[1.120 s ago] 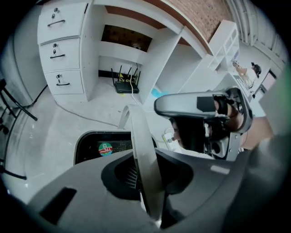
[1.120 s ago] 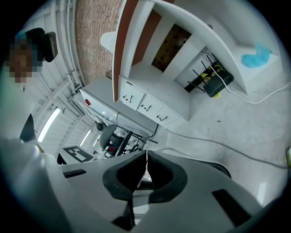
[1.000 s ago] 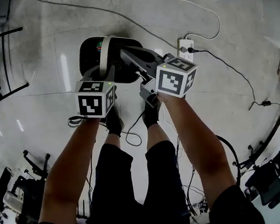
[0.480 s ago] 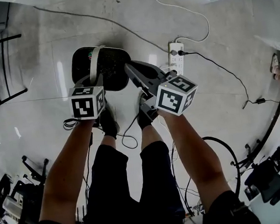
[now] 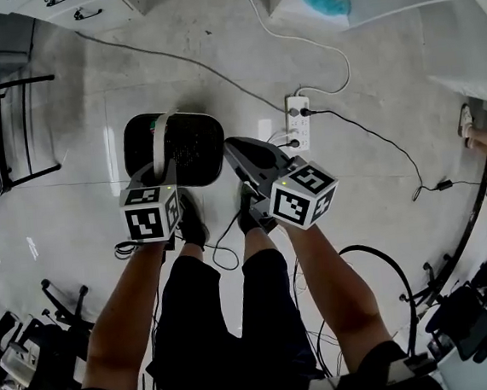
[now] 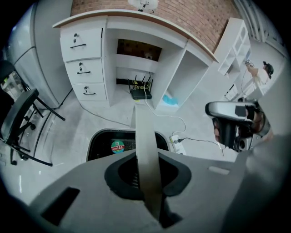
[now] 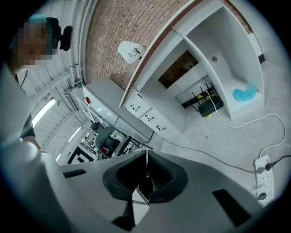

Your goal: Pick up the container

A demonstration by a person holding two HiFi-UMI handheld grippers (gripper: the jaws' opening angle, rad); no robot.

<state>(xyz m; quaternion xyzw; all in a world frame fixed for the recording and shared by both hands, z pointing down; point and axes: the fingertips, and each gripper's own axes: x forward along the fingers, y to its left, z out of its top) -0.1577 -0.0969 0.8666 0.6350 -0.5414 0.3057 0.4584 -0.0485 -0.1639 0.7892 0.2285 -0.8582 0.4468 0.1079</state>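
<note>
Floor (image 5: 66, 215) first: the pale tiles fill the head view and sit further off than a second ago, because both arms have come up and the person's feet now show well below the markers. Against the top edge of the left gripper view stands the white cabinet (image 6: 84, 63) with its drawers and open bays, a black router (image 6: 141, 93) in one bay.

Now the container (image 5: 192, 148), upper middle of the head view, a black rounded bin. It has kept its place right under the left tongs (image 5: 164, 173) while they rose, so I'd call it off the floor and hanging, the pick-up as good as made. Inside it I see only dark mesh walls and nothing loose, though the bottom is too dark to be sure.

The left tongs have just been closing and are clamped on the pale handle (image 6: 146, 154), which runs straight up between the pads and arches over the bin. The right tongs (image 7: 145, 177) are pressed together on nothing, pointing away to the right of the bin.

Smallest bits: a power strip (image 5: 298, 118) on the floor beside the bin, and a round green-and-red sticker (image 6: 118, 146) on its inner wall.
</note>
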